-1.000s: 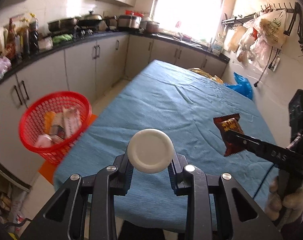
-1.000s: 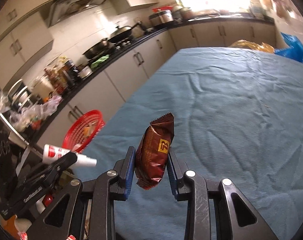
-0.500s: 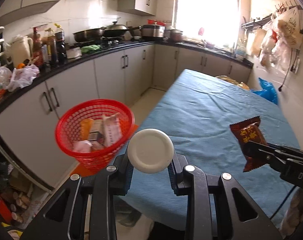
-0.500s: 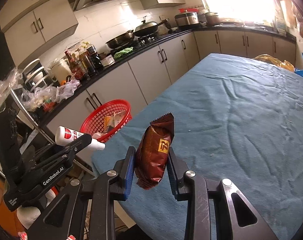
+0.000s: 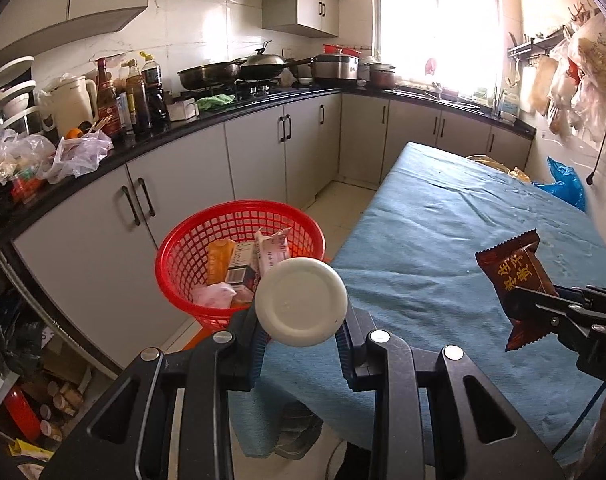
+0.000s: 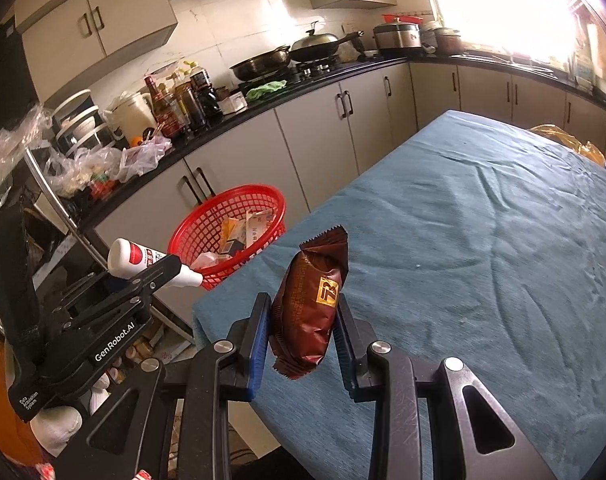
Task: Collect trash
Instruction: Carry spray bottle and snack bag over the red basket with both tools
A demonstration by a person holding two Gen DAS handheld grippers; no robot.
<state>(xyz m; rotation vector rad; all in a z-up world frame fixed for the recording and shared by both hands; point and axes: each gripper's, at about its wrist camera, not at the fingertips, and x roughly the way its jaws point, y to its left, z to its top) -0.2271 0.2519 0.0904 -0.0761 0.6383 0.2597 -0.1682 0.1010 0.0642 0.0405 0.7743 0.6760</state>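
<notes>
White "GenRobot.AI" on black body of left tool point(image 6: 159, 276); smaller white print lower on same body, reads roughly "Data Acquisition System". Gold Chinese characters on brown snack packet point(image 5: 519, 280), too distorted to read surely. Gold square logo on packet's other face. Lettering on basket items illegible.

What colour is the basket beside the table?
Red basket, with a lattice wall; the left wrist view shows it best.

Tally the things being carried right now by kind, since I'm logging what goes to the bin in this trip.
White bottle, held in the left gripper: 1
Brown snack packet, held in the right gripper: 1
Total: 2, both short of the red basket.
</notes>
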